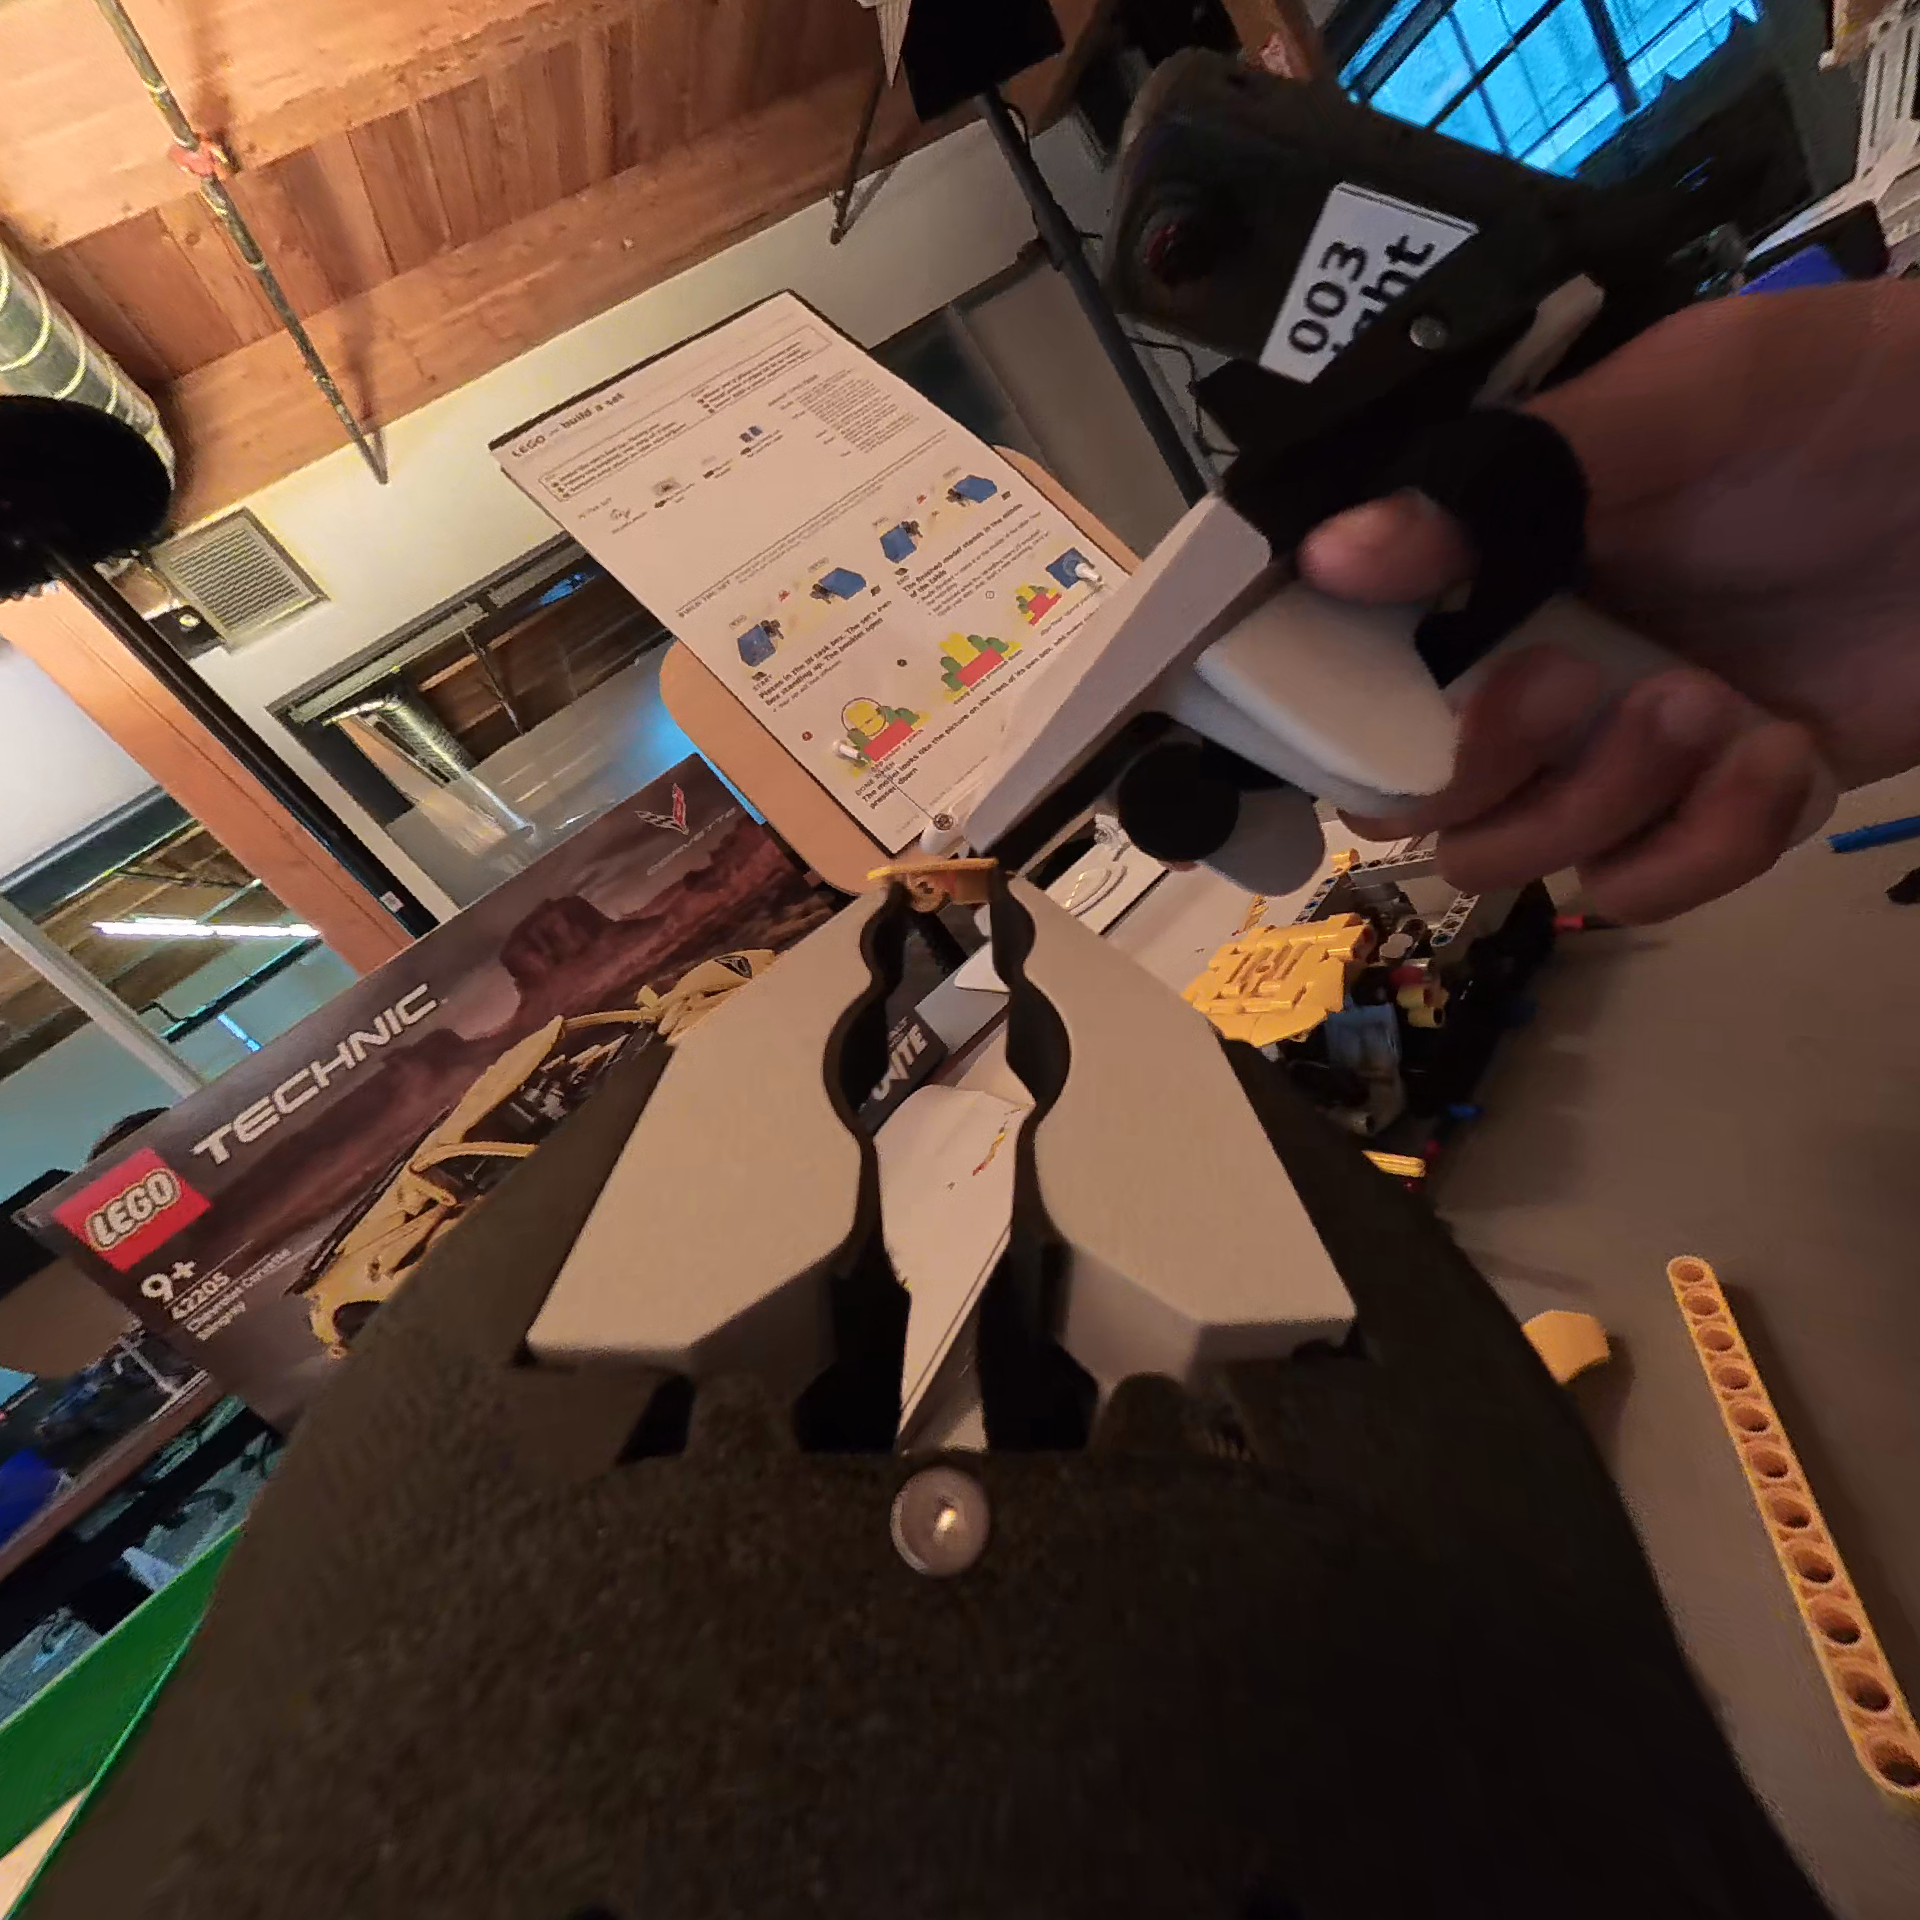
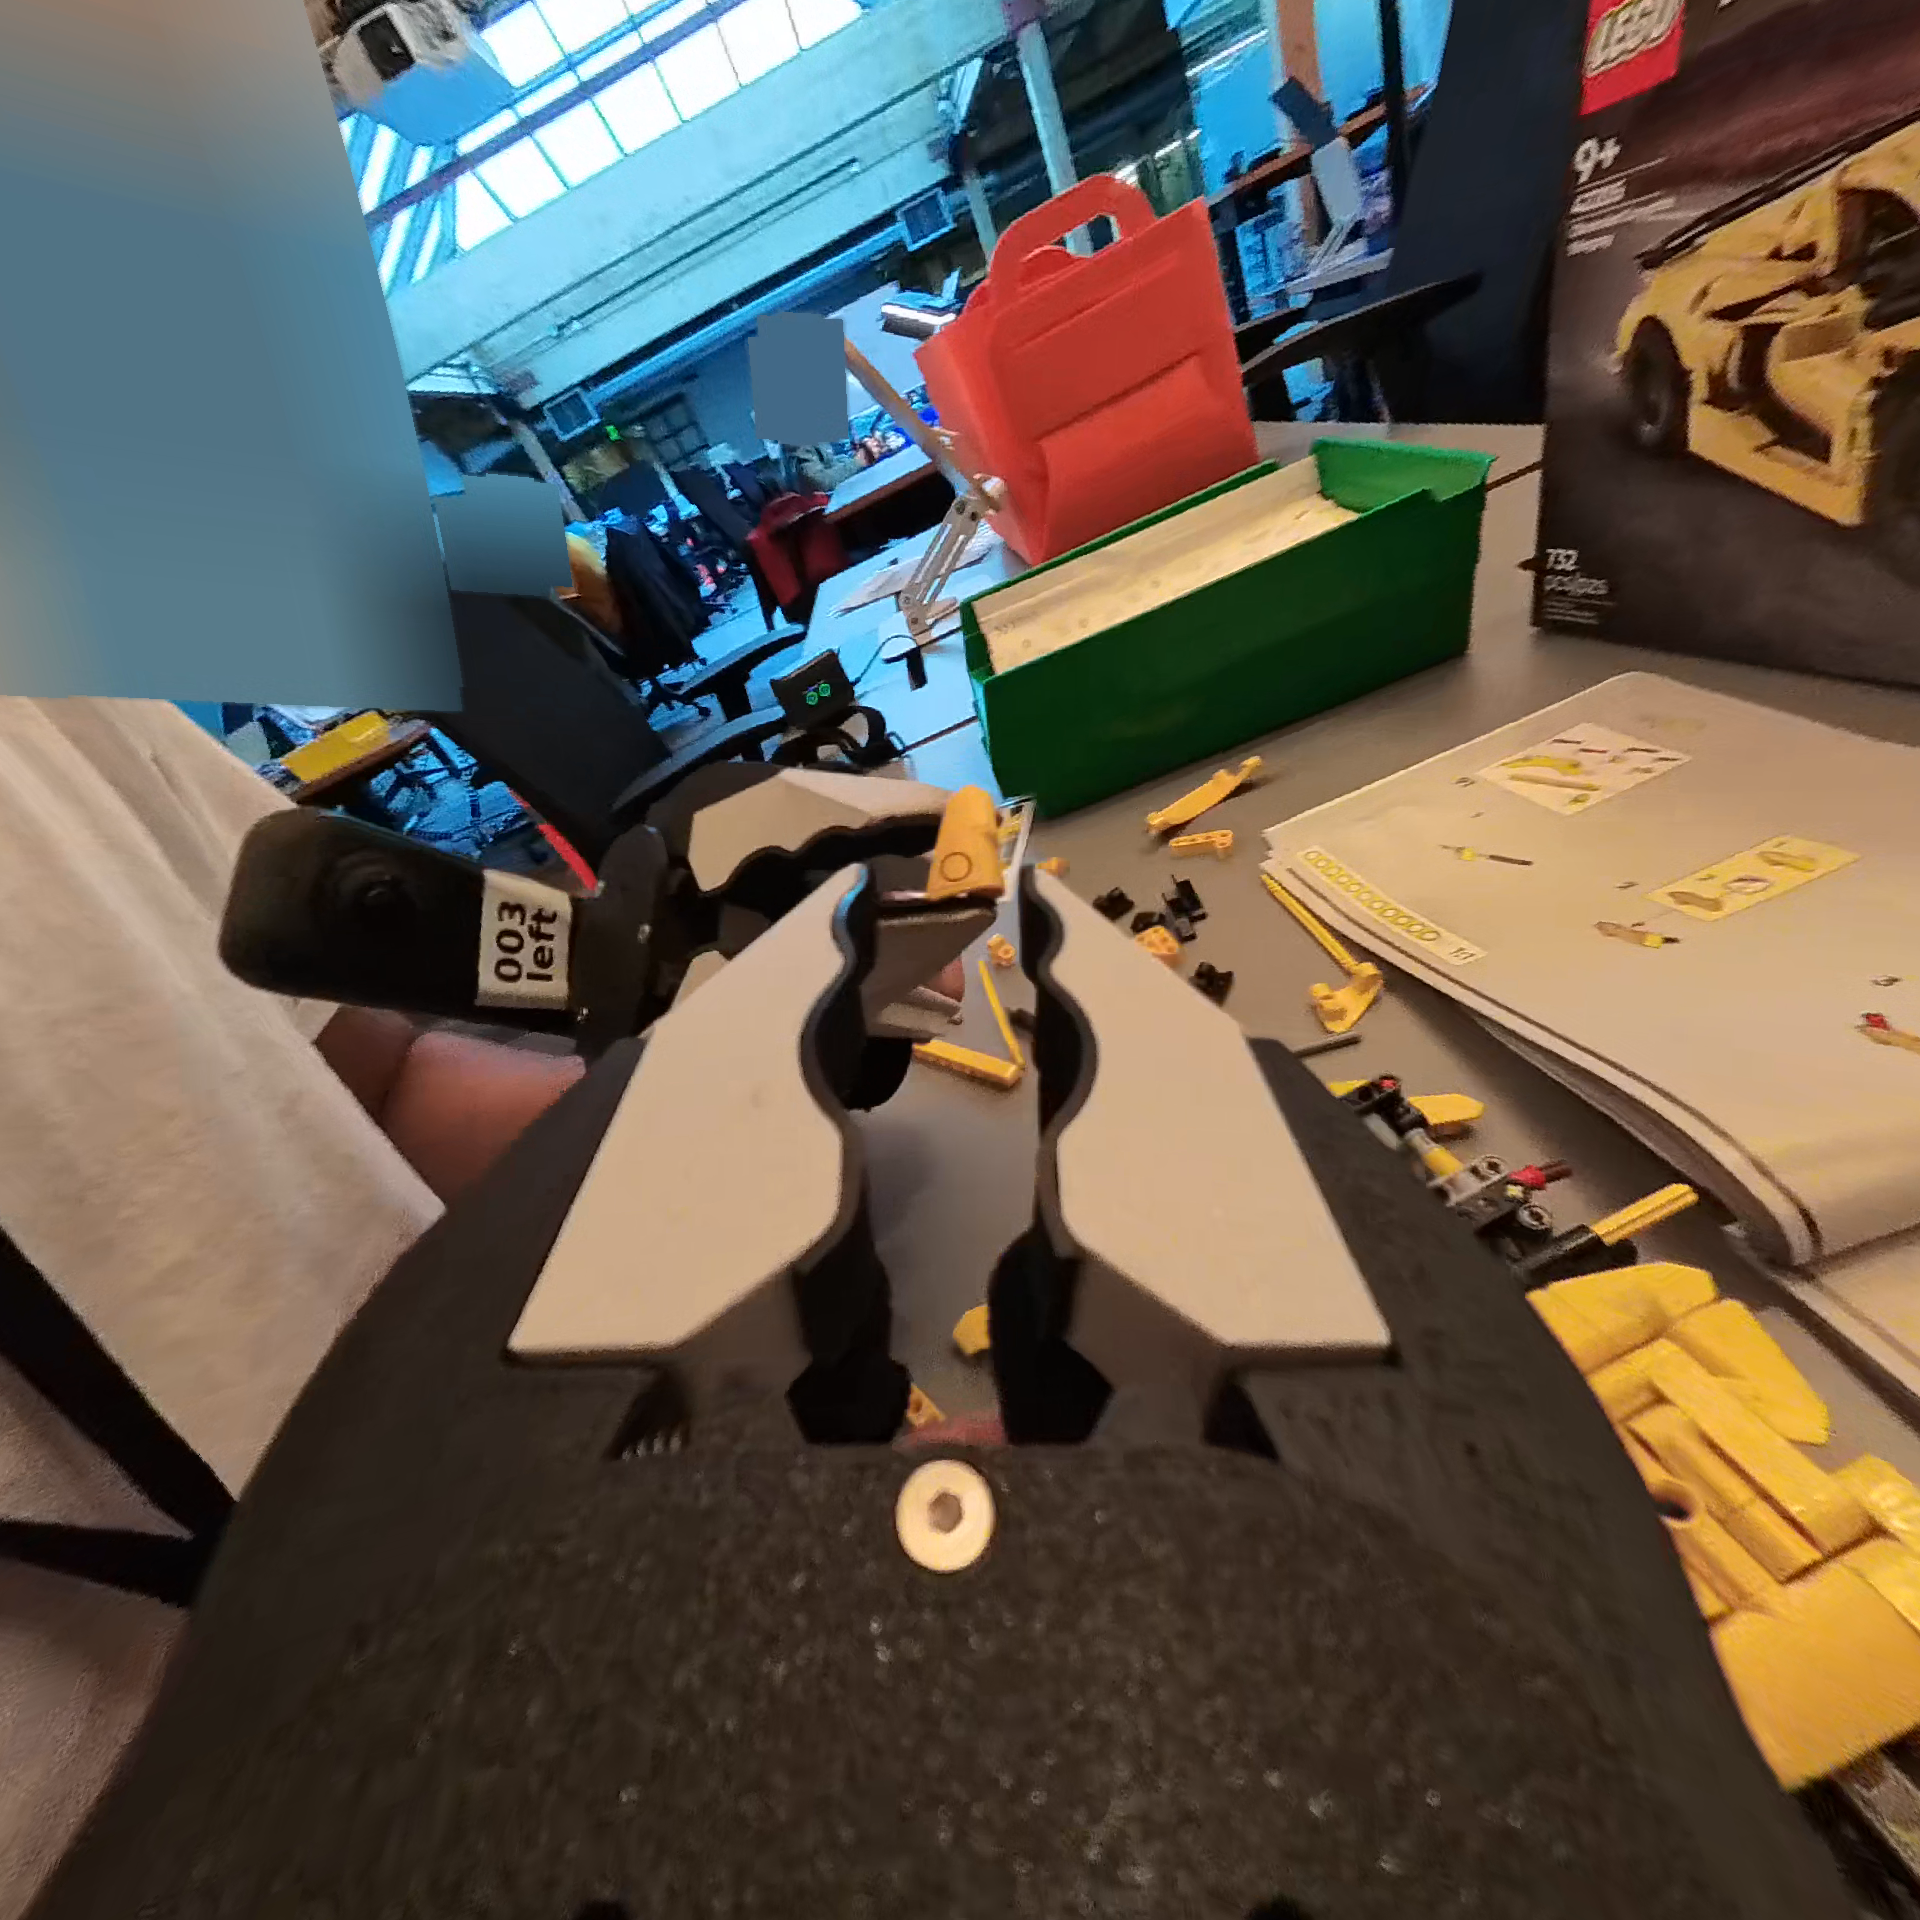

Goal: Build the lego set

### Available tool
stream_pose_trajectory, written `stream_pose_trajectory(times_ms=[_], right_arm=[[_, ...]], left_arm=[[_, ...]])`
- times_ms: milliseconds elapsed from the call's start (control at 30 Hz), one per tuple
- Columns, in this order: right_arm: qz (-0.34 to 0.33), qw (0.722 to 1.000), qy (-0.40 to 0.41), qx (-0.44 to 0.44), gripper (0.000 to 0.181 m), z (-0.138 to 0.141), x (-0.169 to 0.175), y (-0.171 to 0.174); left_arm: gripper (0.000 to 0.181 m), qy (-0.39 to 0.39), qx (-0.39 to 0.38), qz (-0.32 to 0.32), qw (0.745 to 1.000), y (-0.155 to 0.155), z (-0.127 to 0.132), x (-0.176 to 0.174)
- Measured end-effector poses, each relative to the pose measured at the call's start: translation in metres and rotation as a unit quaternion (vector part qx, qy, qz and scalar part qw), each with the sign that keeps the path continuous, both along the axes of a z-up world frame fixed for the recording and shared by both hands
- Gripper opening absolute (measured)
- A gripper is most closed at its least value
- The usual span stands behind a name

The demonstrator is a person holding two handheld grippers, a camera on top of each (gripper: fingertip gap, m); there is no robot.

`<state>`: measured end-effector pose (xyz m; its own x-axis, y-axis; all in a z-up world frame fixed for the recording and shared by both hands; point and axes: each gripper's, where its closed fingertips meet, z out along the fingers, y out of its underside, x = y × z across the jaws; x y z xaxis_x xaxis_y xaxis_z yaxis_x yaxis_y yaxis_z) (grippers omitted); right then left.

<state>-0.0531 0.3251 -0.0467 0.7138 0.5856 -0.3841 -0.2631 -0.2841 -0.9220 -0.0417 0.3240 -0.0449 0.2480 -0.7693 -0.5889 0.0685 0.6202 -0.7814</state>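
The small yellow piece (image 2: pixel 966 854), pinched in mid-air above the table (image 2: pixel 1455 499) at the tips of the left gripper (image 2: pixel 961 883), stands long-axis upright just beyond the right gripper (image 2: pixel 940 894), whose parted, empty jaws point straight at it.

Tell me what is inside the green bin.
The green bin holds a stack of white sheets or bags with faint yellow marks. Whatever lies under that top layer is hidden by it and the walls.

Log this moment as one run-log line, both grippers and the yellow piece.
left gripper: shut on small yellow piece | right gripper: open, jaws around piece | both held above table
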Motion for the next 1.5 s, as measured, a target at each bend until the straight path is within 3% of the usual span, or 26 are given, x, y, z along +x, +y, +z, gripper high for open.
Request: stream_pose_trajectory(times_ms=[167,333,500,533,633,767,867,933,1033,1167,1367,1500], right_arm=[[-0.011,0.999,-0.04,0.013,0.013,-0.001,0.001,-0.002],[-0.016,0.998,-0.058,0.016,0.013,-0.006,0.003,-0.002],[-0.027,0.995,-0.091,-0.004,0.013,-0.017,0.012,0.0],[-0.036,0.994,-0.105,-0.005,0.013,-0.02,0.017,0.001],[-0.07,0.98,-0.187,-0.016,0.013,-0.036,0.036,0.003],[-0.084,0.95,-0.297,-0.039,0.013,-0.059,0.055,0.001],[-0.105,0.941,-0.318,-0.042,0.013,-0.064,0.066,-0.001],[-0.125,0.94,-0.314,-0.046,0.013,-0.064,0.074,0.001],[-0.144,0.93,-0.333,-0.053,0.013,-0.071,0.082,0.002],[-0.142,0.928,-0.34,-0.05,0.013,-0.079,0.083,0.003],[-0.126,0.95,-0.283,-0.036,0.013,-0.072,0.079,0.002],[-0.055,0.966,-0.253,-0.028,0.013,-0.073,0.058,-0.006]], left_arm=[[0.016,0.004,0.025,-0.001,1.0,-0.007,-0.001,0.001],[0.016,0.018,0.03,0.01,0.999,-0.008,-0.005,0.002],[0.018,0.065,-0.027,0.0,0.998,-0.005,-0.021,0.01],[0.025,0.079,-0.041,-0.004,0.996,-0.003,-0.026,0.011],[0.025,0.103,-0.096,-0.005,0.99,0.008,-0.037,0.011],[0.024,0.141,-0.272,-0.07,0.949,0.029,-0.052,0.004],[0.024,0.125,-0.383,-0.131,0.906,0.048,-0.047,-0.01],[0.024,0.132,-0.424,-0.136,0.885,0.066,-0.055,-0.017],[0.024,0.128,-0.427,-0.089,0.891,0.09,-0.064,-0.021],[0.023,0.13,-0.397,-0.057,0.907,0.094,-0.067,-0.019],[0.023,0.143,-0.4,-0.101,0.9,0.078,-0.069,-0.015],[0.023,0.155,-0.405,-0.204,0.878,0.045,-0.062,-0.014]])
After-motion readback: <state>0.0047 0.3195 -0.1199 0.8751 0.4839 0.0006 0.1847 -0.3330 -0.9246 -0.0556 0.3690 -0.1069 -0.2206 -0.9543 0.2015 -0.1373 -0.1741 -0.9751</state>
